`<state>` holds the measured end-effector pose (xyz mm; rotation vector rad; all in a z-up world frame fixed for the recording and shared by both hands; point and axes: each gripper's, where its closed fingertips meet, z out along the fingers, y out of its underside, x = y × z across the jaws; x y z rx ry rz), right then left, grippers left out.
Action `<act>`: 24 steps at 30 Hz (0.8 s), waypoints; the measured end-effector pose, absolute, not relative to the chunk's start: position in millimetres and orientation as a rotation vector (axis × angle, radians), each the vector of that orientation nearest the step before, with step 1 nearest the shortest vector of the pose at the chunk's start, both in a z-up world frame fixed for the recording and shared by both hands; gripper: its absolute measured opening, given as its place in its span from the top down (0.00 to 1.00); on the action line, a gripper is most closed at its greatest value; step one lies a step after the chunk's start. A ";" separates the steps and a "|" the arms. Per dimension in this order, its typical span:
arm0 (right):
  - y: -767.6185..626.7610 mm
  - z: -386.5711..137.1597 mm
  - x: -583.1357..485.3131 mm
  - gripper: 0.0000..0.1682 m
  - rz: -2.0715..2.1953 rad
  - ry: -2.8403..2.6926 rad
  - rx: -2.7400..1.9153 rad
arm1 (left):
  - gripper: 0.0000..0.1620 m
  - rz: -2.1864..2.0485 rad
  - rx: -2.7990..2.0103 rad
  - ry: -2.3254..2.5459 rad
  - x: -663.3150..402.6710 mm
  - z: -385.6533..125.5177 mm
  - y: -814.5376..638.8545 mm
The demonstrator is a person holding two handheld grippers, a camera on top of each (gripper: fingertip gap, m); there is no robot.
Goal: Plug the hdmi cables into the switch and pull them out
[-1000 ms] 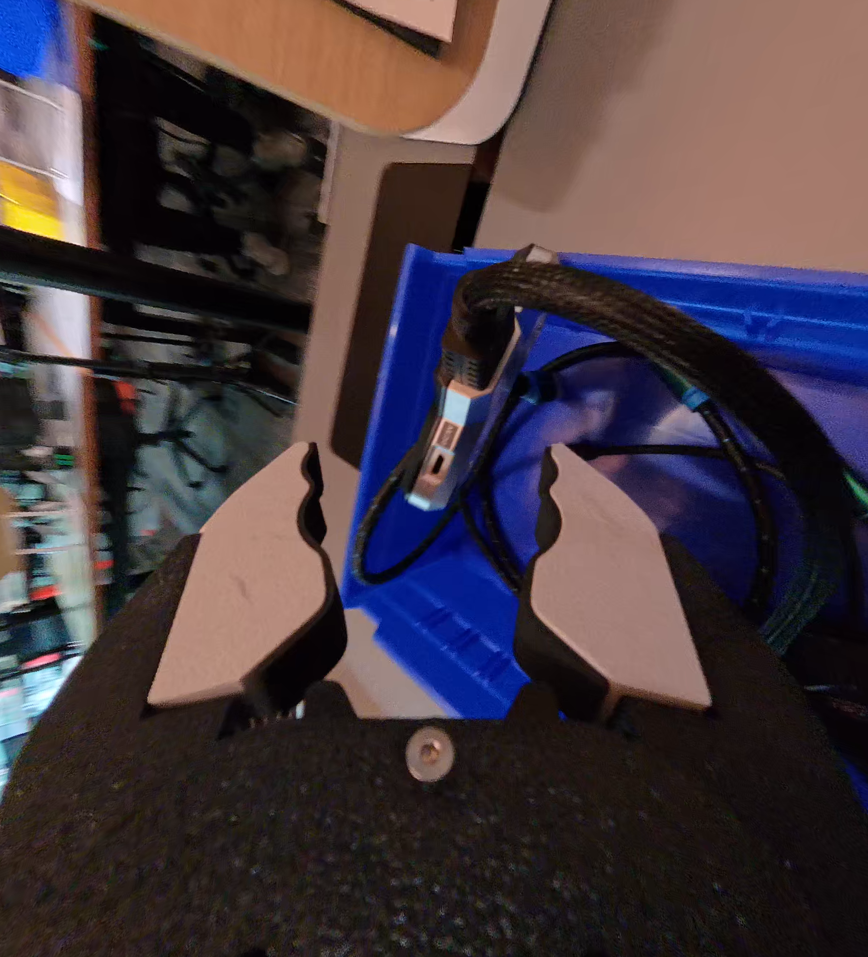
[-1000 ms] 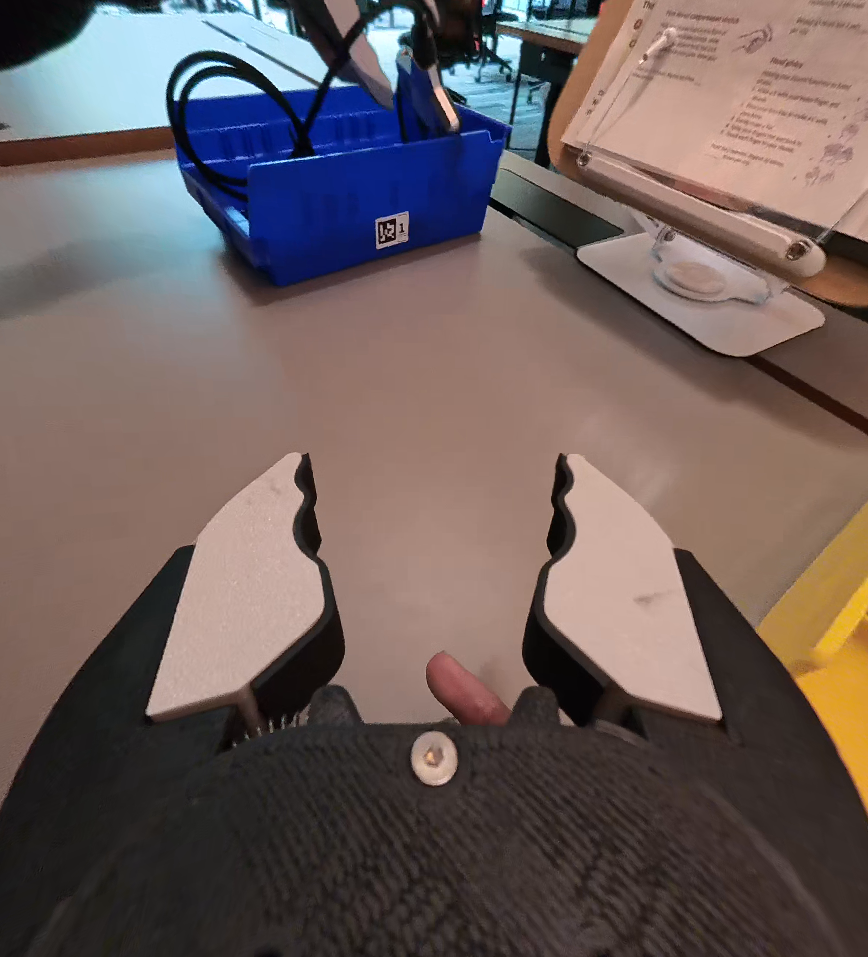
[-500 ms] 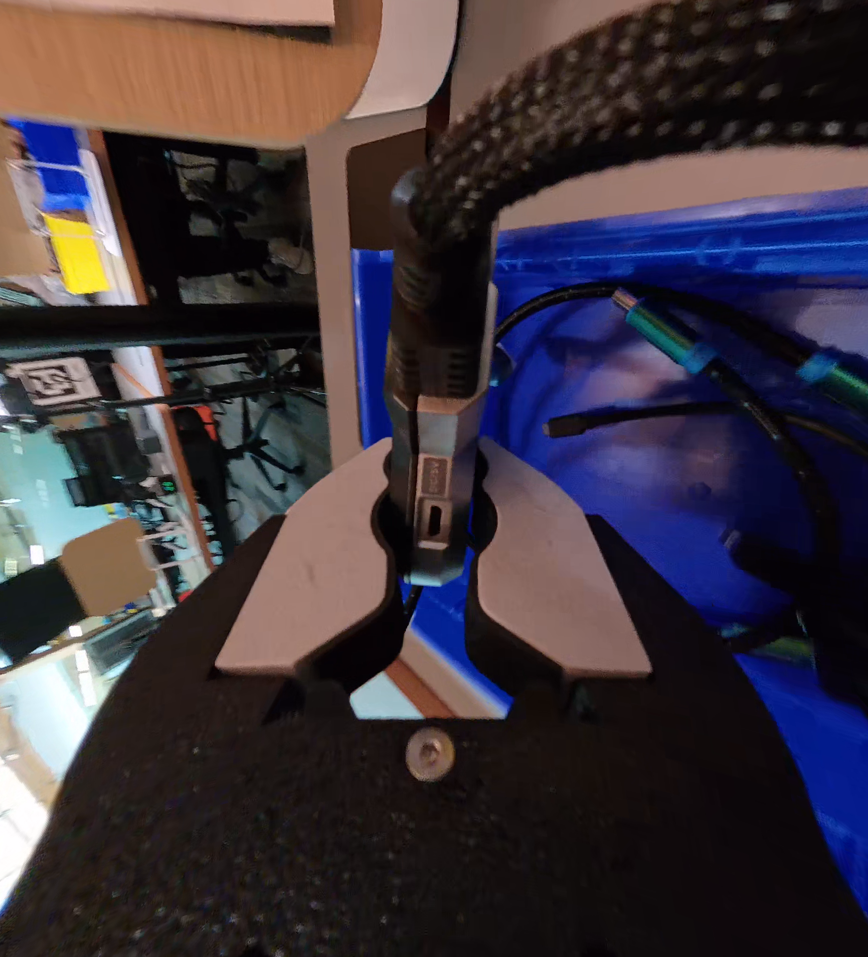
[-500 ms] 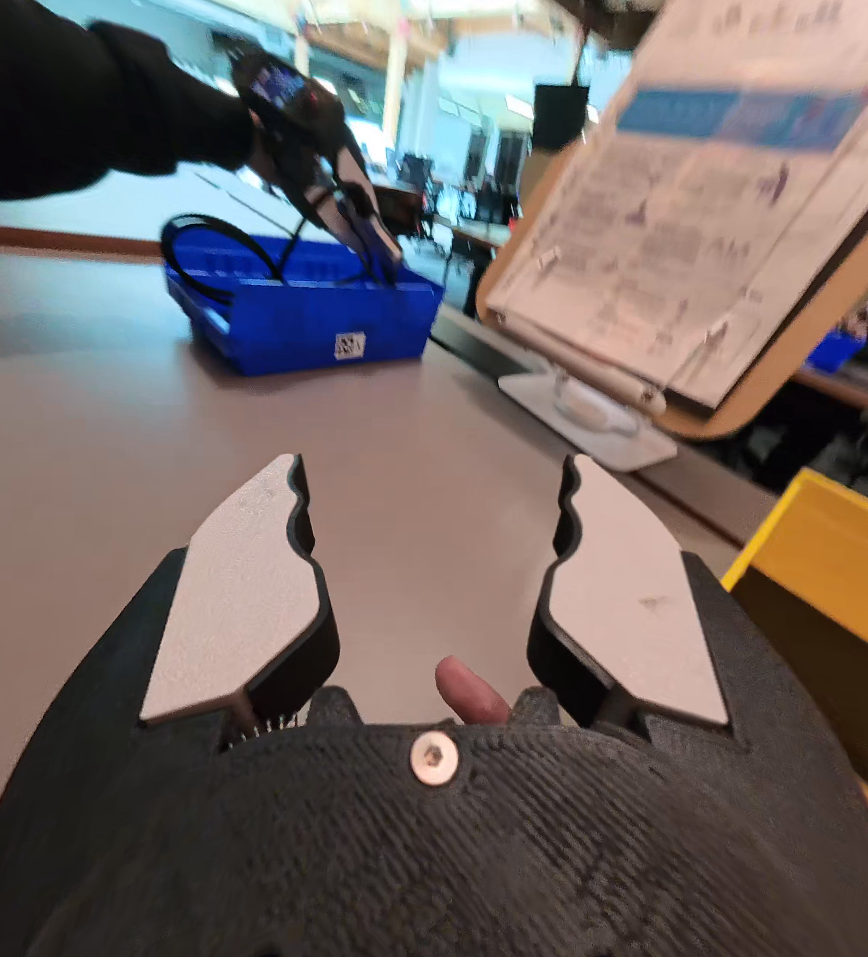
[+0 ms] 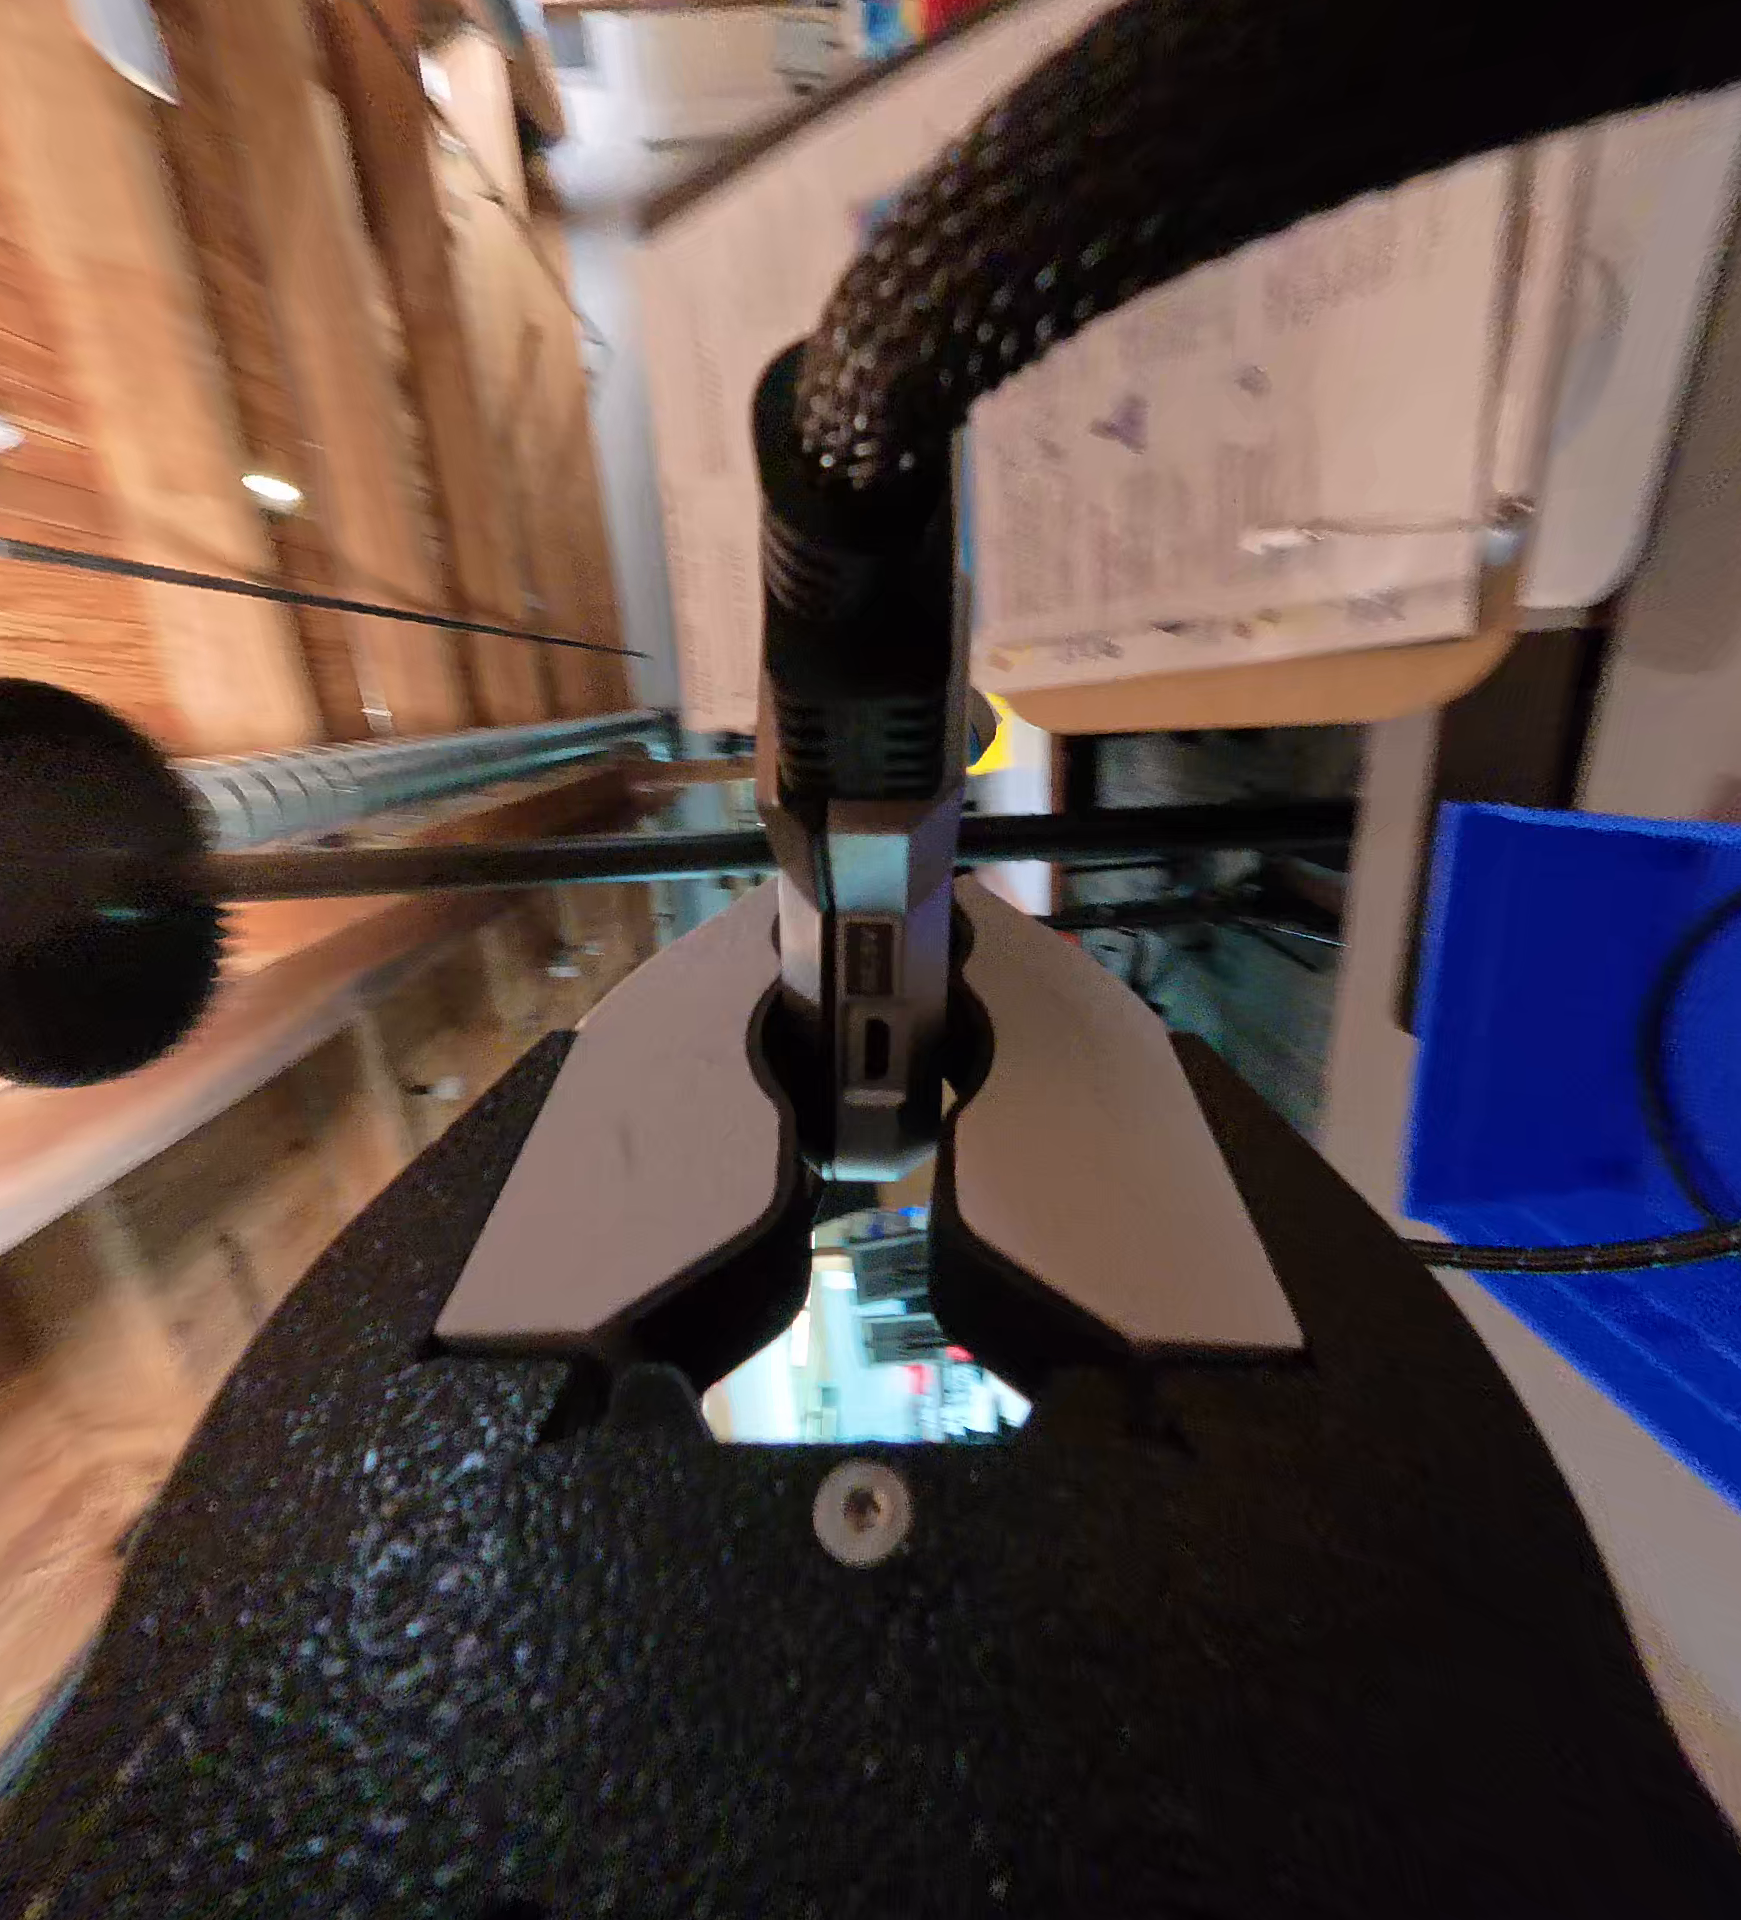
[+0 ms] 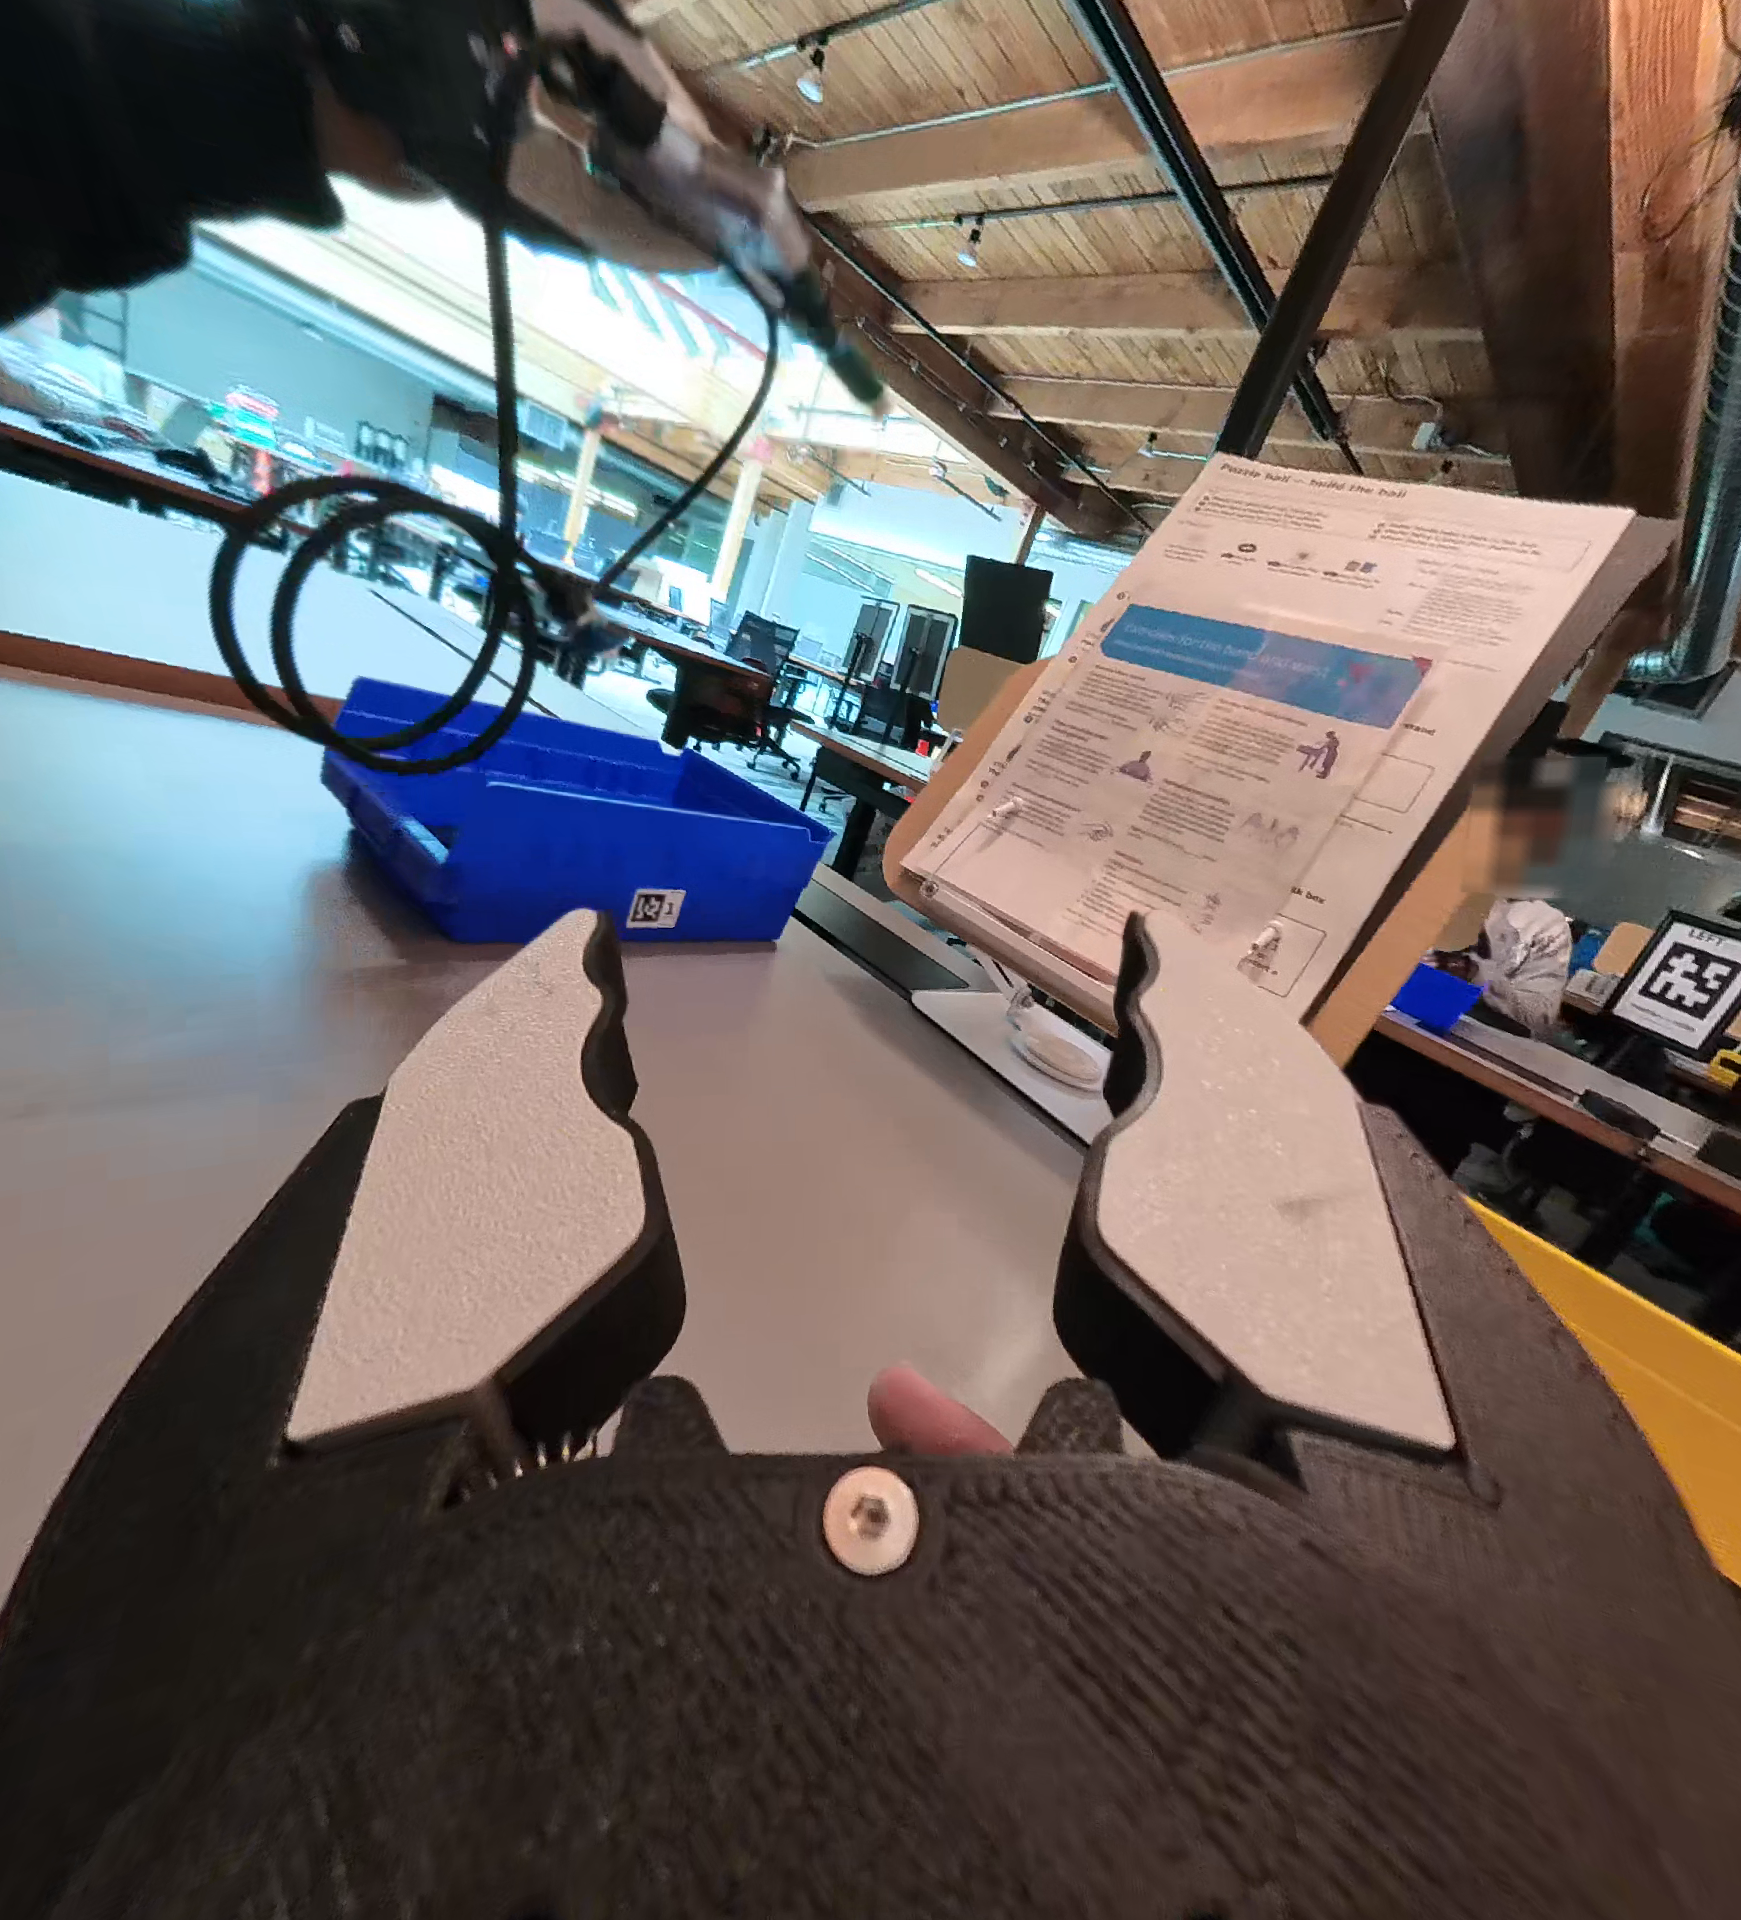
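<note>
Between the left gripper's (image 5: 866,997) fingers: the grey switch (image 5: 871,987), clamped and lifted.
We see its thick braided cable (image 5: 1001,281) arching overhead, thin cables dangling above the blue bin (image 6: 575,831); the right gripper (image 6: 871,1039) hangs spread wide, empty, over the table (image 6: 118,987).

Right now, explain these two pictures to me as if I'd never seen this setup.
No robot here: a person holds a two-finger clamp in each hand, each with a camera looking along its fingers. The left wrist view shows the left gripper shut on a grey metal switch, lifted into the air with a thick braided cable trailing from its top. The blue bin sits on the grey table to the right, with thin cables in it. The right wrist view shows the right gripper open and holding nothing above the grey table. Farther off stand the same bin, a paper stand, and a yellow bin.
</note>
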<state>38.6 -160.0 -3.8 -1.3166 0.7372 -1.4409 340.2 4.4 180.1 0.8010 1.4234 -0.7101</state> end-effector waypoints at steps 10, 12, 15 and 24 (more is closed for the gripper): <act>-127.5 36.4 25.3 0.44 -1.139 0.749 -1.133 | 0.87 -0.824 1.047 0.928 145.5 170.9 -32.8; -117.2 44.3 22.3 0.43 -1.007 0.730 -1.090 | 0.87 -0.869 1.145 0.874 115.6 135.7 -48.7; -104.4 44.9 21.8 0.46 -0.742 0.709 -1.026 | 0.87 -0.896 1.272 0.790 82.1 88.6 -71.6; -102.1 34.3 33.1 0.79 -0.263 0.691 -0.788 | 0.86 -0.906 1.433 0.637 43.0 33.9 -115.0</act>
